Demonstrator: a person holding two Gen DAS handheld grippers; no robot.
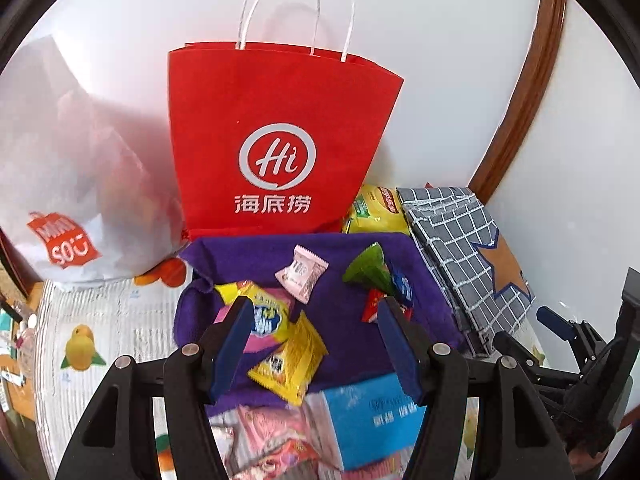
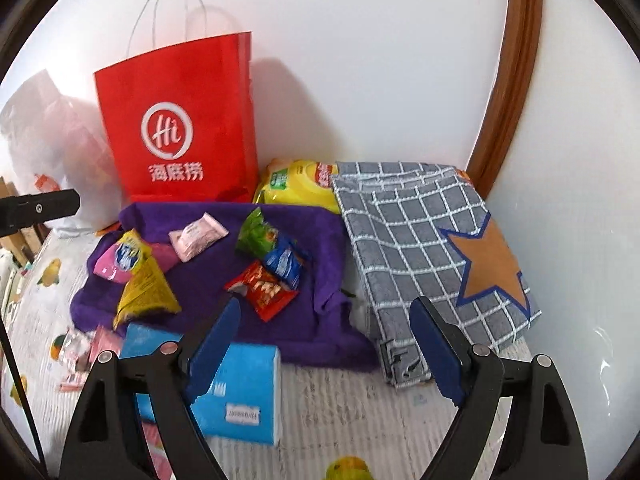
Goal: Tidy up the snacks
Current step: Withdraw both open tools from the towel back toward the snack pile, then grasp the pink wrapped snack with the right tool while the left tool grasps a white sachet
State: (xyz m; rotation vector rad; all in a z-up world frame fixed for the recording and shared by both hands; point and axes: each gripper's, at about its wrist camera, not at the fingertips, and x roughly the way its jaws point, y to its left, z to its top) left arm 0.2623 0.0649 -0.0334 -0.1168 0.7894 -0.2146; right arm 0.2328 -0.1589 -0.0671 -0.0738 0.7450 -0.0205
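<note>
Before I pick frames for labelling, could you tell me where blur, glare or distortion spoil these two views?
Left wrist view: the blue box and pink packets near the bottom are smeared, the white plastic bag is washed out, and the door frame bows from the fisheye. Right wrist view: sharper overall; the red bag casts a soft shadow on the wall, and the edges curve.

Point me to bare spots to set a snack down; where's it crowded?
Free: tablecloth between blue box and checked bag; purple towel's near right corner. Crowded: towel's middle and left, and left of the box.
</note>
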